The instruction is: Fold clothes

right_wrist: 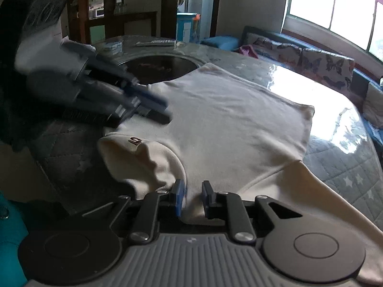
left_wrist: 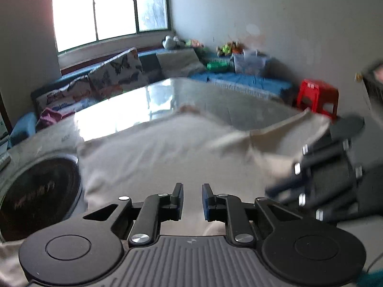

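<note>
Two tongs worked over one cream sweatshirt (right_wrist: pixel 229 124) that lay spread flat on the glossy tabletop (right_wrist: pixel 299 79), partly over a quilted grey cover (right_wrist: pixel 340 167). In the right wrist view the garment's long axis ran from near the camera away toward the dark round inset (right_wrist: pixel 160 68) in the tabletop. A sleeve (right_wrist: pixel 148 157) with a small dark mark was folded in at the near left, and another trailed off to the near right. The right tongs (right_wrist: pixel 192 197) stood slightly apart with cream cloth between the blue pads (right_wrist: pixel 179 198); whether they pinched it could not be told. The left tongs (left_wrist: pixel 192 202) hovered over the cloth with a clear gap and nothing between the fingers. Motion blur softened both views. A red stool (left_wrist: pixel 317 98) stood beyond the tabletop.
</note>
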Action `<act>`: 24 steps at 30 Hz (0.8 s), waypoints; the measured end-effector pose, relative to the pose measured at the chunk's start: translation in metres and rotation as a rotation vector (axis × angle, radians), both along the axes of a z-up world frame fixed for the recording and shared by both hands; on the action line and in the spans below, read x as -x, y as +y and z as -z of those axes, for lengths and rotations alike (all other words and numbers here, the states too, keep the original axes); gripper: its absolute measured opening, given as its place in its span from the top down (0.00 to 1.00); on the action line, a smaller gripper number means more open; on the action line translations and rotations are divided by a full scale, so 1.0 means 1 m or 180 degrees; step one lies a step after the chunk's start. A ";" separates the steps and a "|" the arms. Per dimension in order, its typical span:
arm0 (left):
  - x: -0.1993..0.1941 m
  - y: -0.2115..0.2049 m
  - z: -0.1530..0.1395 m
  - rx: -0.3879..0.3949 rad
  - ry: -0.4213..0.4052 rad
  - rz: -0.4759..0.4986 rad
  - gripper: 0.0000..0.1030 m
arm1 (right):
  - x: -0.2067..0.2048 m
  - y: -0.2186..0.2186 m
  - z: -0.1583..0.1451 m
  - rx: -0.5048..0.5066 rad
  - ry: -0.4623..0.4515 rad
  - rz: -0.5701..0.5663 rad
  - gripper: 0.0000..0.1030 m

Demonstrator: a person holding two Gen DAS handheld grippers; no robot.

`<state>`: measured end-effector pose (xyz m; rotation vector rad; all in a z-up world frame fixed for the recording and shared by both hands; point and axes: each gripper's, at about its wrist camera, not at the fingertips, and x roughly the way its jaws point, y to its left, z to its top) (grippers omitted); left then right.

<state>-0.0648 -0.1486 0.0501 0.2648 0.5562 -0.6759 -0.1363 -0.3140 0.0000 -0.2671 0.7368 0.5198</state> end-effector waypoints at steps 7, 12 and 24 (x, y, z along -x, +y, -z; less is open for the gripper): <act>-0.006 -0.034 0.017 0.0078 0.0293 0.0167 0.81 | 0.020 -0.034 -0.019 -0.0249 -0.0008 0.0342 0.84; 0.006 -0.048 0.024 0.0063 0.0349 0.0322 0.80 | 0.029 -0.080 -0.030 -0.0322 -0.0069 0.0950 0.83; 0.020 -0.066 0.030 -0.0020 0.0348 0.0500 0.75 | 0.027 -0.206 -0.003 -0.0416 -0.0089 0.2742 0.82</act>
